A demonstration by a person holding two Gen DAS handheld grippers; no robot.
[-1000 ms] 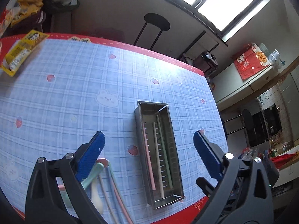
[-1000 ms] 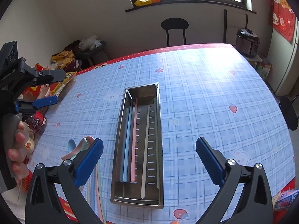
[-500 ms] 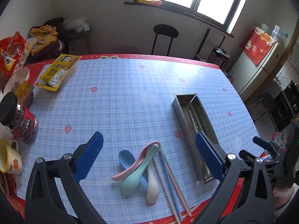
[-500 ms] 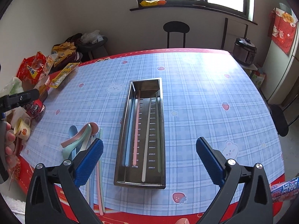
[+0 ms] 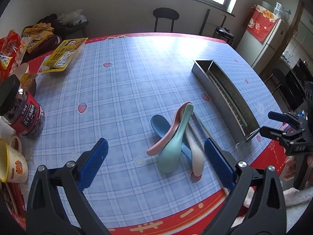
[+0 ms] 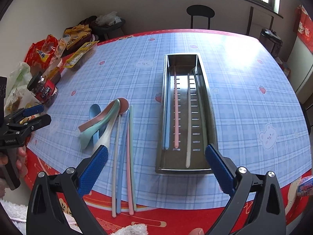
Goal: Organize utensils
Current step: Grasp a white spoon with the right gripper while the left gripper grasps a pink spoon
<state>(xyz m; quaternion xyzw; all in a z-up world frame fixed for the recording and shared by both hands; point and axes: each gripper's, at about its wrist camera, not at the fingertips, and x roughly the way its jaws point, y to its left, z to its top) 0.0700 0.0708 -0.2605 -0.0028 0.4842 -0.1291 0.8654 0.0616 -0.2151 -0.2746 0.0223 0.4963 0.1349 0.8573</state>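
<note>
Both tongs are wide open and hold nothing; the left gripper point(image 5: 155, 161) hangs over the spoons point(image 5: 176, 135). The right gripper point(image 6: 156, 164) hangs by the metal tray point(image 6: 207, 90).

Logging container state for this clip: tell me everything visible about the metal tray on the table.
The metal tray is a long, narrow, steel-looking trough with upright walls and rows of slots in its floor. It sits flat on the checked tablecloth, its length running away from the right wrist camera. Inside, lying lengthwise, are a blue chopstick, a pink chopstick, a whitish chopstick and a pale green chopstick by the right wall. No jaws touch it; the loose spoons and chopsticks lie beside it, apart.
</note>
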